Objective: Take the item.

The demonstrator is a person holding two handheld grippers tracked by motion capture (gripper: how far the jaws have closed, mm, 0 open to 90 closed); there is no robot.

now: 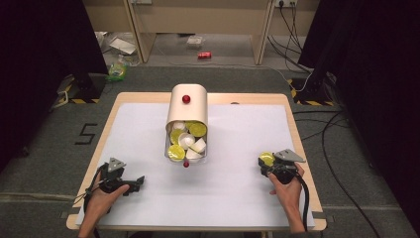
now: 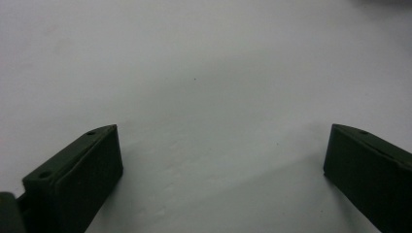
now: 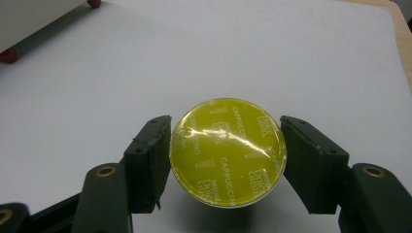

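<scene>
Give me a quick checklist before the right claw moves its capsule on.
1. Right claw shut on the yellow capsule, pads against both sides: ok.
2. Capsule foil lid intact, only creased: ok.
3. Left claw open, nothing between its jaws: ok.
4. White mat between right claw and the tipped bin free of obstacles: ok.
5. Bin stable on its side, capsules staying in its mouth: cannot tell.

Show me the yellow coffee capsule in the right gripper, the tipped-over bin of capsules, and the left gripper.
yellow coffee capsule [image 3: 227, 151]: right gripper view, middle of its foil lid.
bin [image 1: 186, 110]: high view, its beige curved wall.
left gripper [image 2: 221, 167]: left gripper view, midway between its open jaws.
</scene>
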